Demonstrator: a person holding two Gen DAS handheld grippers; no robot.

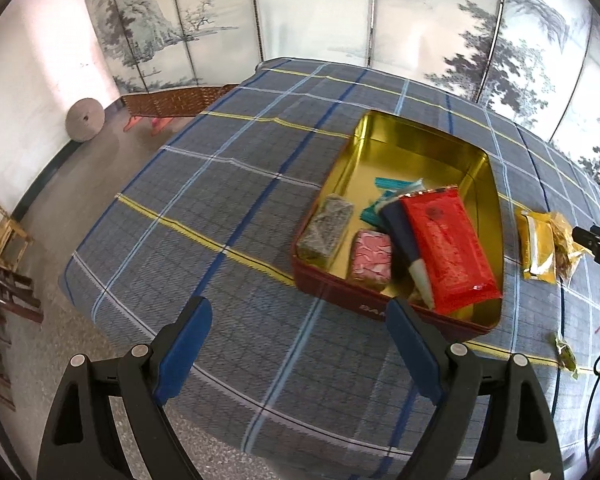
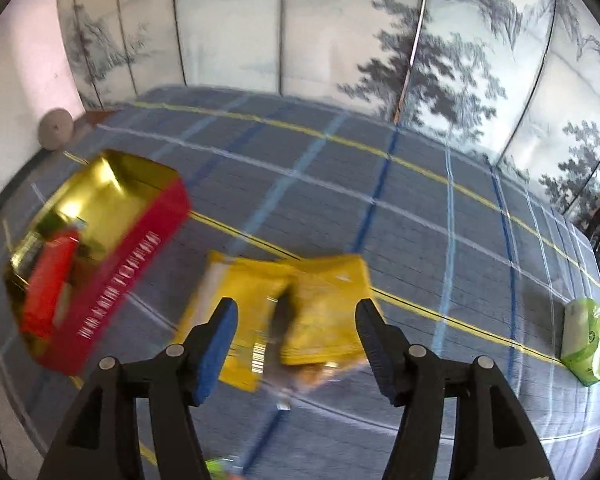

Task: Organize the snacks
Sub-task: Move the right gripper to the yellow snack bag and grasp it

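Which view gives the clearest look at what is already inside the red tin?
The left wrist view. It looks down into the red tin, sharply showing the red packet, a pink packet and a dark grey one. The right wrist view shows the tin blurred at its left edge, side wall facing, with only the red packet recognisable.

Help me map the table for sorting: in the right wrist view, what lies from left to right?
Red tin with the red packet inside → yellow packets ahead of the open right claw → green packet at the far right.
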